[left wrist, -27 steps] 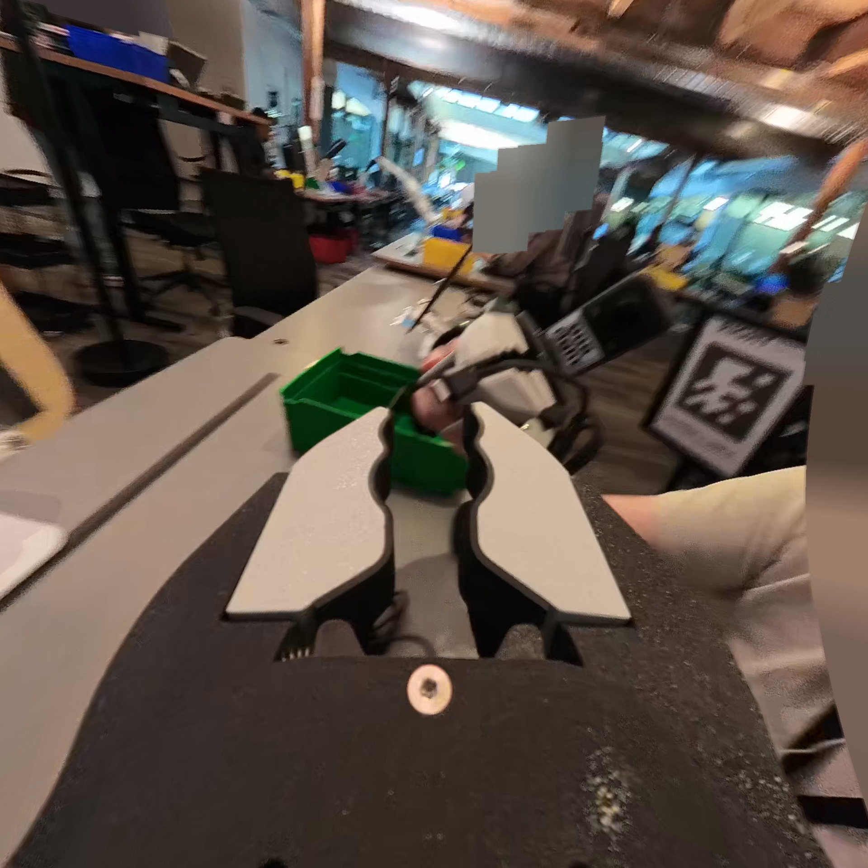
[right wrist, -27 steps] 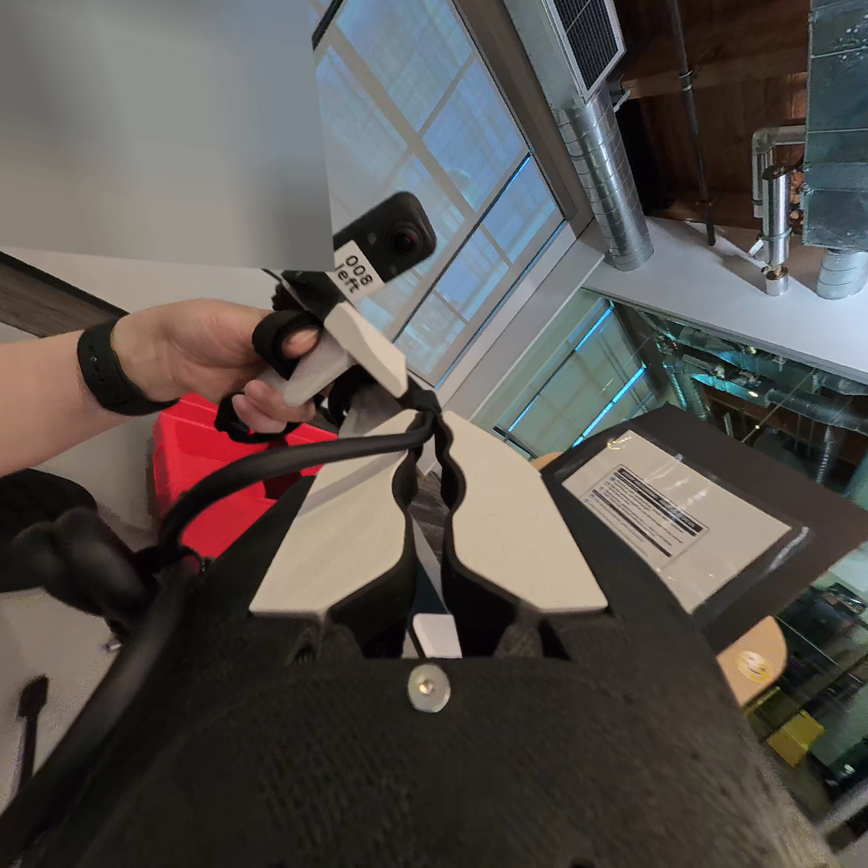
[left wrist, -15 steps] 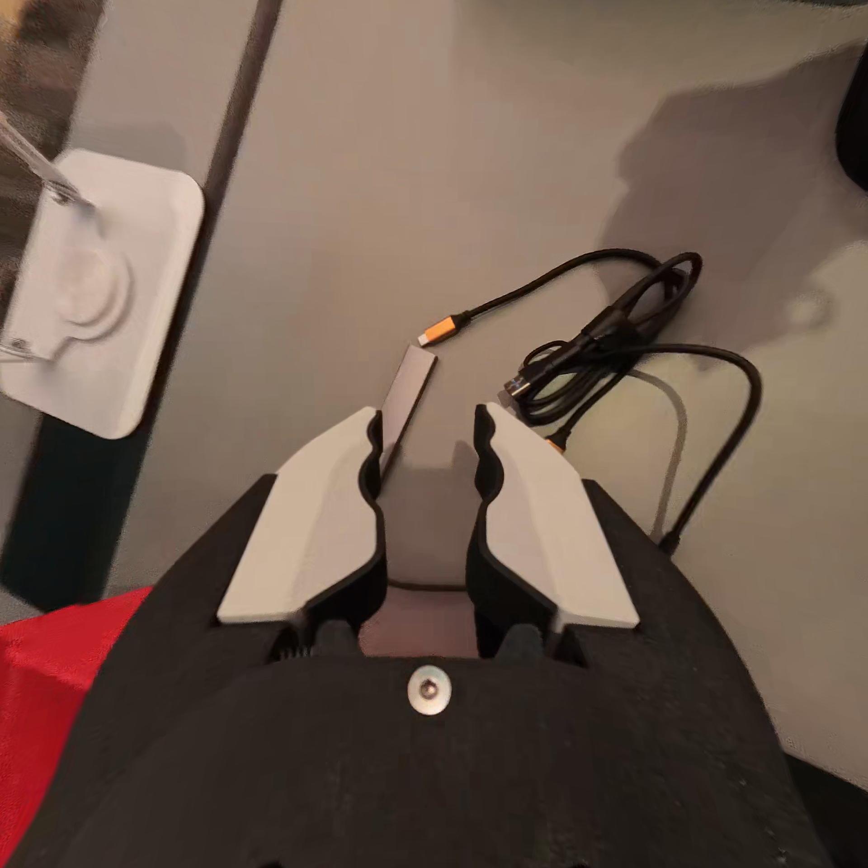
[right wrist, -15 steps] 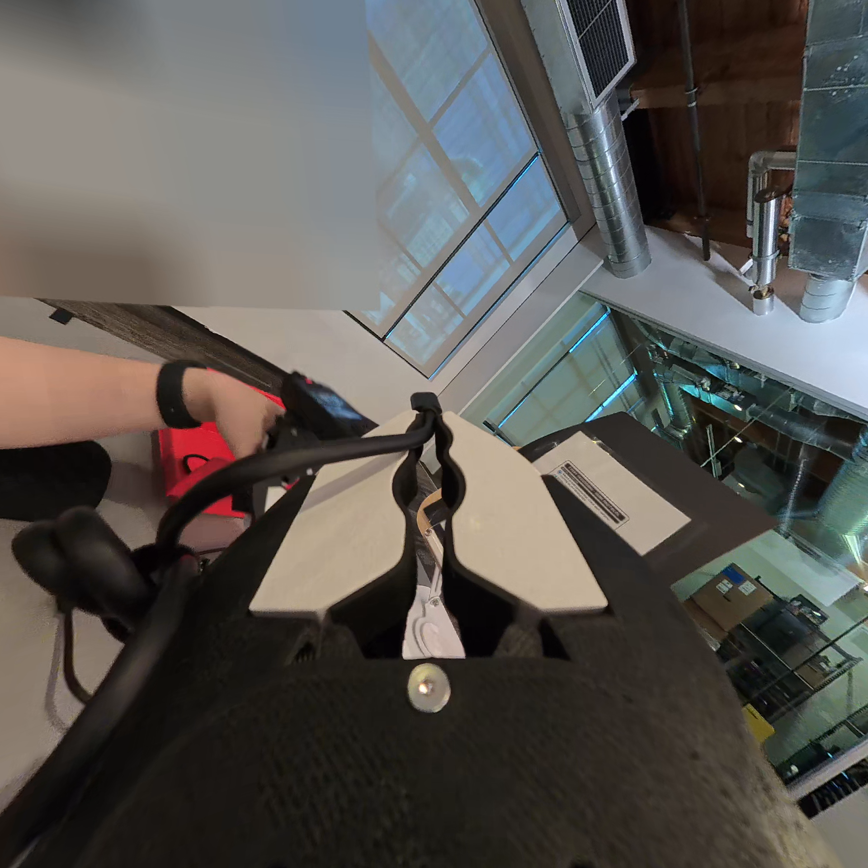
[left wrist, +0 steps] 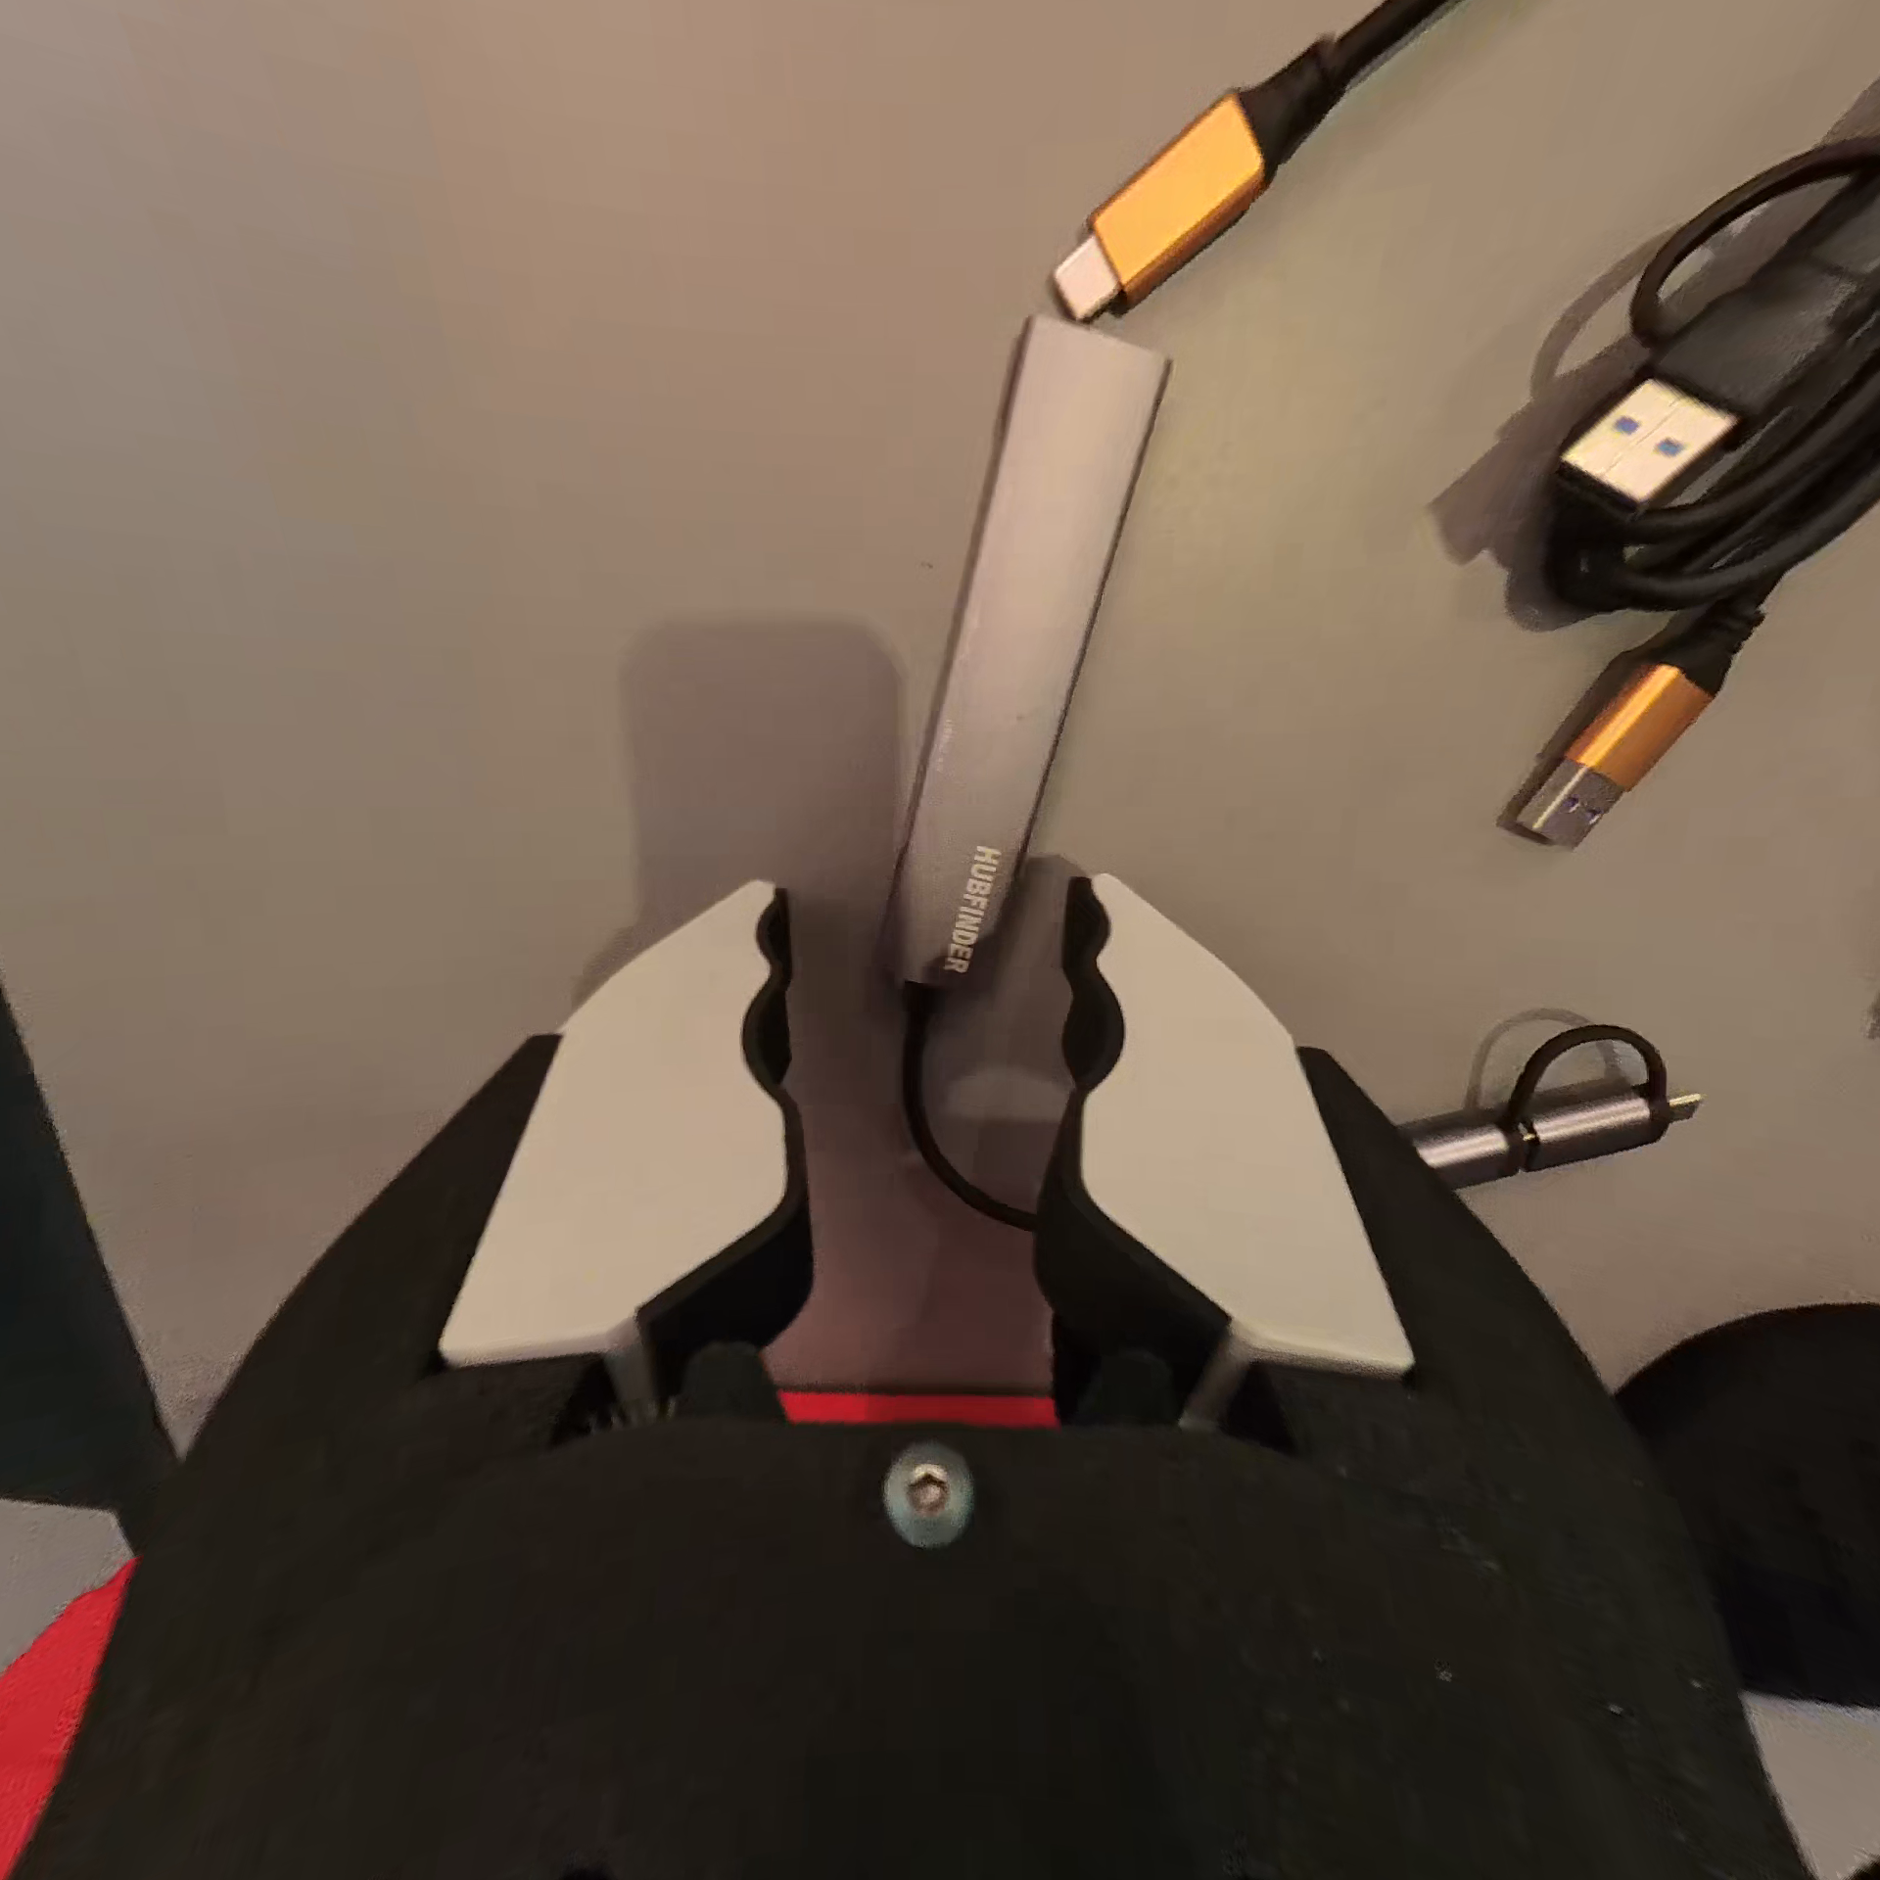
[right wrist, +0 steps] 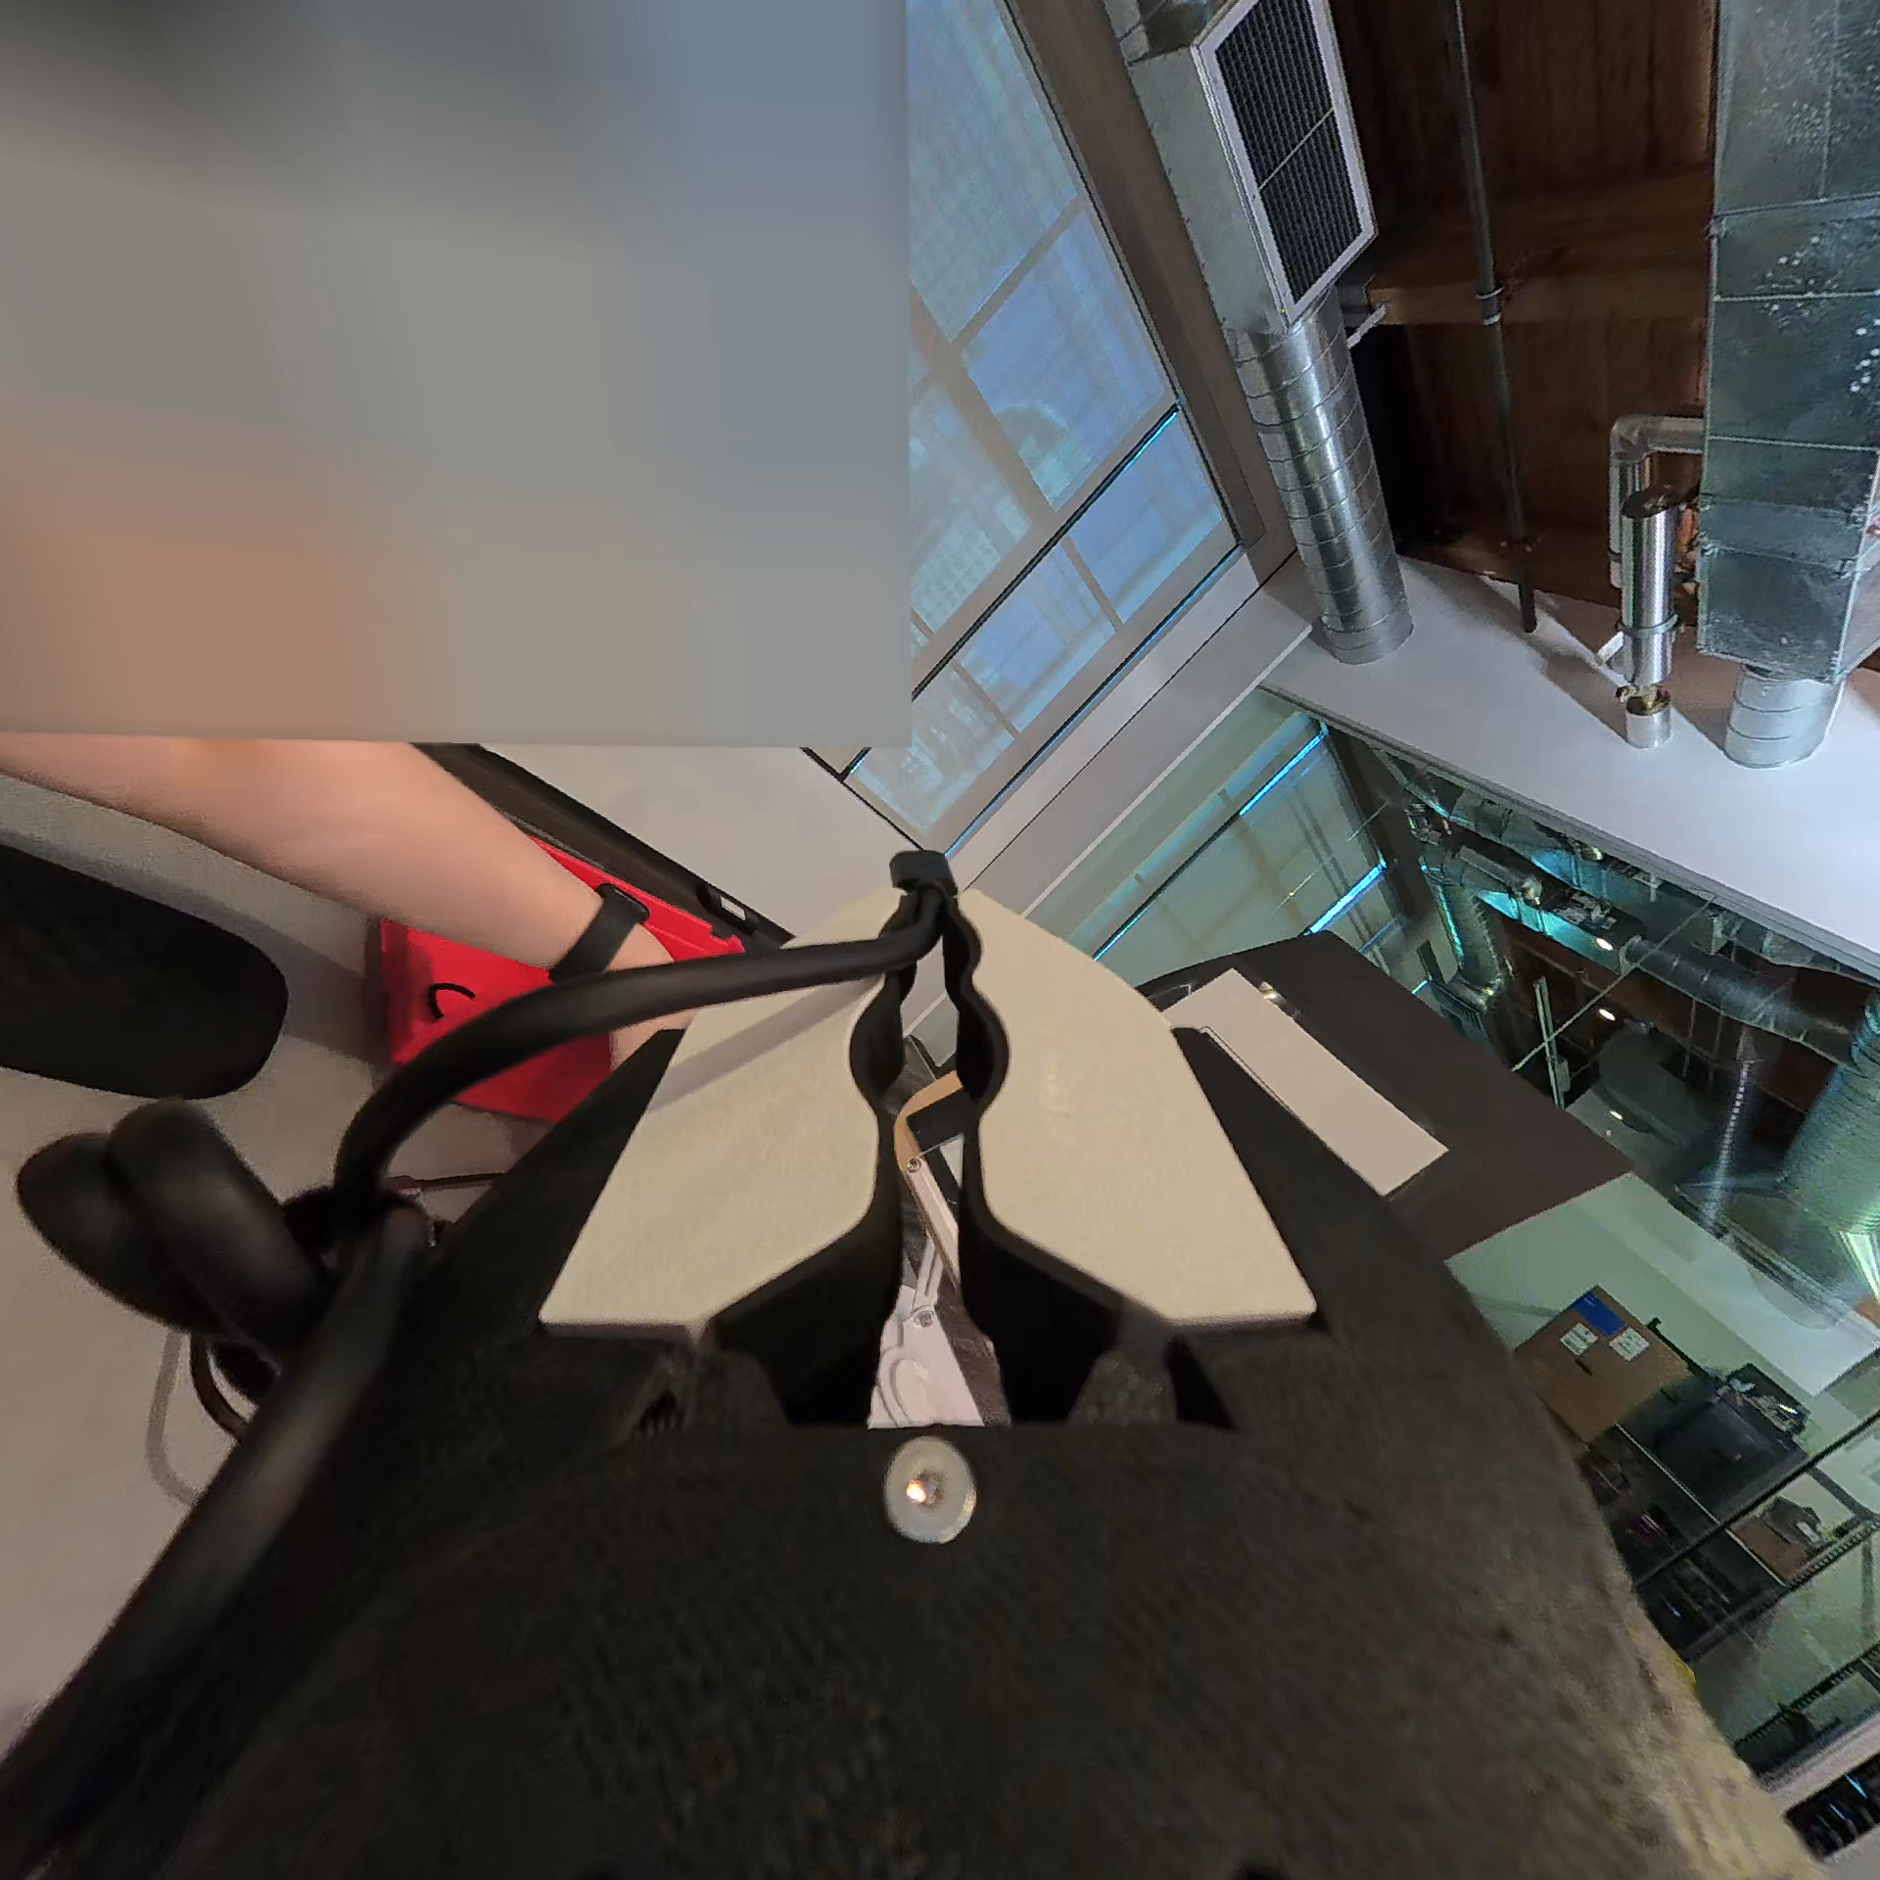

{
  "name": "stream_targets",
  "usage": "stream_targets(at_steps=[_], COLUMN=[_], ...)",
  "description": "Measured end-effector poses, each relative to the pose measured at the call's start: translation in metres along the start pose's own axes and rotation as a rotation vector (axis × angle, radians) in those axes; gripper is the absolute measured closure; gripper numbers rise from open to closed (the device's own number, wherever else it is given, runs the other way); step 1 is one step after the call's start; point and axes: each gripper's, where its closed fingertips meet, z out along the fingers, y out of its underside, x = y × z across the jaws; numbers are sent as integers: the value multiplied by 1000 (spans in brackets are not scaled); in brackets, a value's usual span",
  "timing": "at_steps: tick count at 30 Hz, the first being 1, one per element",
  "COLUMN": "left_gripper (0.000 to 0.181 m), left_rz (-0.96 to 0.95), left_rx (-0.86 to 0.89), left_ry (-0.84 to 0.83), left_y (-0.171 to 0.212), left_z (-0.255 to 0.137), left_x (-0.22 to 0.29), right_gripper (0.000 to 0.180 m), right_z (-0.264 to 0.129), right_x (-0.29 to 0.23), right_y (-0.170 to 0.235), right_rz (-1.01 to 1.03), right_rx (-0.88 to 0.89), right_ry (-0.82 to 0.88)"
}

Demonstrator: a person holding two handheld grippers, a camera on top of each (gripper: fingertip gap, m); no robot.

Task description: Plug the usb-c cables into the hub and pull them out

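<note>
Right now the left gripper (left wrist: 924, 946) hangs over the grey table (left wrist: 407, 458) with its jaws spread wide and nothing between the pads. The near end of the hub (left wrist: 1027, 651), a slim grey metal bar, lies in the gap between the fingertips, and its thin black tail cord (left wrist: 941, 1150) curls back under the right finger. The step in hand looks like pinning the hub so a plug can be pushed in. To do that well, I would lower the fingers to straddle the bar's long sides, square them to it first since it lies slightly slanted, and close low on the body rather than on the cord.

Beyond the hub's far end, just beside it, lies an orange-shelled usb-c plug (left wrist: 1165, 219) on a black cable, not inserted. To the right, well apart from the hub, sit a coiled black cable bundle (left wrist: 1729, 529), another orange-shelled plug (left wrist: 1618, 743) and a small grey adapter (left wrist: 1526, 1134).

In the right wrist view the right gripper (right wrist: 931, 900) points up toward windows and ceiling ducts, its jaws nearly closed, pinching a thick black cable (right wrist: 631, 1002) at the tips. That cable's plug end is not visible.
</note>
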Motion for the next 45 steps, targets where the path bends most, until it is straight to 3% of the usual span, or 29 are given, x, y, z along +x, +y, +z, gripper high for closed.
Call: stream_targets(at_steps=[4, 5, 9, 12, 15, 19, 21, 23, 29, 45], left_gripper=[143, 156, 158, 158, 158, 159, 158, 158, 158, 154], left_rz=[1, 1, 7, -11, 21, 162, 263, 323, 407, 265], left_rx=[-16, -19, -70, -94, -83, -89, -84, -83, -126, 107], left_ry=[27, 24, -23, -149, -367, -872, -1113, -1249, -1295, -1129], left_y=[1, 0, 1, -2, -12, -34, -47, -54, -40, -34], left_z=[7, 7, 5, -13, -53, -129, -160, -168, -111, -55], left_x=[-1, -2, -7, -24, -47, -77, -76, -64, -11, 103], right_gripper=[175, 175, 175, 175, 175, 175, 175, 175, 175, 175], right_z=[-5, -6, -10, -14, -18, -21, -21, -21, -25, -26], right_x=[2, 3, 6, 9, 11, 13, 12, 11, 11, 11], right_y=[-4, -5, -5, -7, -11, -14, -15, -15, -22, -24], right_rz=[5, 7, 9, 10, 5, -1, -8, -18, -33, -26], right_rx=[18, 23, 31, 43, 58, 73, 71, 67, 83, 97], right_ry=[5, 6, 19, 31, 44, 54, 56, 56, 62, 57])
